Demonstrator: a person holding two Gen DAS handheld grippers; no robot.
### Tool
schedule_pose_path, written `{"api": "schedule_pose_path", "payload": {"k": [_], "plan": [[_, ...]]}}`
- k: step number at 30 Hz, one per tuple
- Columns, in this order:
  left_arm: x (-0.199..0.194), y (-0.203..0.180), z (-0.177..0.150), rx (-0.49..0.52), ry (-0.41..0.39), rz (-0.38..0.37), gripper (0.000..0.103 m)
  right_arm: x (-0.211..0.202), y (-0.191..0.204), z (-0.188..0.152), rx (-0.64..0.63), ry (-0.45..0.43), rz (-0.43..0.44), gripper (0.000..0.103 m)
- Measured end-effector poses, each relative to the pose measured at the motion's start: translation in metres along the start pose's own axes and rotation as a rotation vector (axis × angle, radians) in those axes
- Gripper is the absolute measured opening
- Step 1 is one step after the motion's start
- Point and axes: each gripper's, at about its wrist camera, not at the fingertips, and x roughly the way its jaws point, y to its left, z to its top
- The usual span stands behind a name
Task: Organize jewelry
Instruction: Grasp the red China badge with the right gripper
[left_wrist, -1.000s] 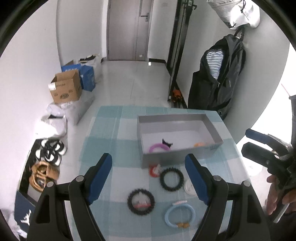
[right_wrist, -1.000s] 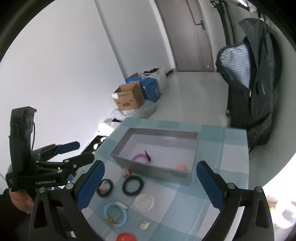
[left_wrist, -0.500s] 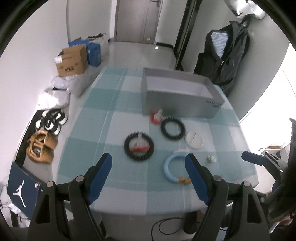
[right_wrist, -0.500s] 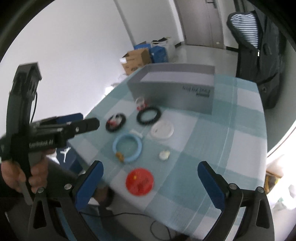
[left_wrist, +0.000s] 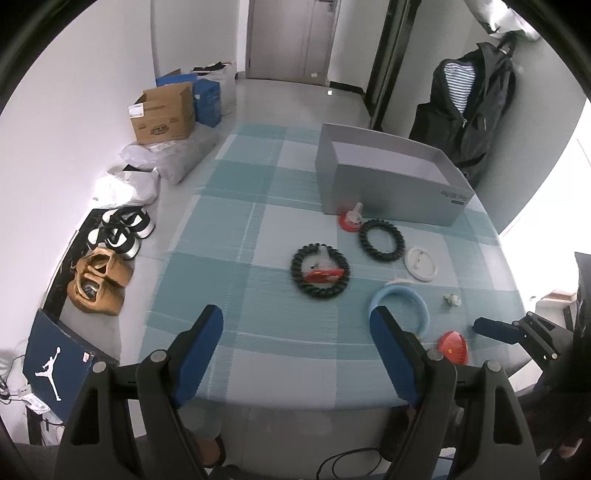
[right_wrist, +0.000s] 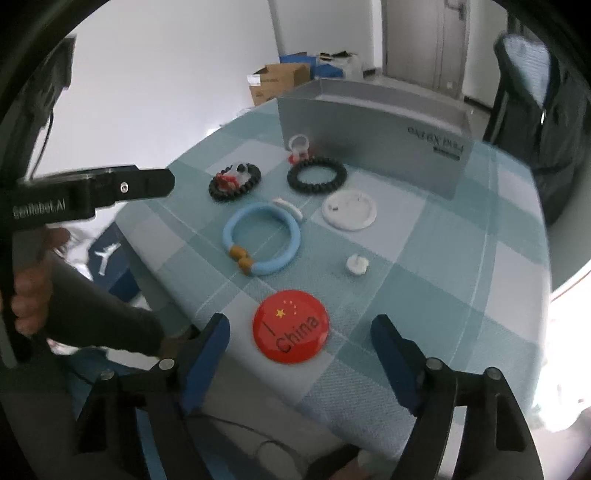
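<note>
I find my right gripper (right_wrist: 297, 349) over the table's (right_wrist: 461, 266) near edge, jaws just narrowed yet apart, empty, straddling the red badge (right_wrist: 291, 326); my left gripper (left_wrist: 297, 343) parted, empty; blue bracelet (right_wrist: 261, 238) mid-table; grey box (right_wrist: 373, 122) at the far edge.

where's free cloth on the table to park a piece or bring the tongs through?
Free: the wide left stretch of checked cloth, from the beaded black bracelet to the table's left edge. Crowded: in front of the grey box, around the blue bangle, white disc and red badge.
</note>
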Motion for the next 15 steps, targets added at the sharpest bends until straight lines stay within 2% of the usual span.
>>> {"api": "schedule_pose_path", "payload": {"k": [4, 6, 8, 10, 11, 15], "plan": [[0.001, 0.006, -0.003, -0.007, 0.010, -0.001, 0.079, 0.002, 0.010, -0.001, -0.043, 0.004, -0.065, 0.069], [0.001, 0.009, -0.004, -0.017, 0.016, -0.001, 0.079, 0.001, 0.011, -0.001, -0.042, 0.000, -0.066, 0.062], [0.002, 0.011, -0.004, -0.023, 0.020, -0.004, 0.079, 0.001, 0.010, -0.001, -0.042, 0.001, -0.066, 0.060], [0.002, 0.012, -0.004, -0.024, 0.023, -0.002, 0.079, 0.000, 0.011, 0.000, -0.043, -0.002, -0.066, 0.046], [0.002, 0.012, -0.005, -0.024, 0.024, -0.003, 0.079, 0.000, 0.013, 0.002, -0.045, -0.002, -0.065, 0.042], [0.004, 0.011, -0.005, -0.016, 0.030, -0.004, 0.079, 0.003, 0.014, 0.004, -0.049, 0.003, -0.067, 0.042]]}}
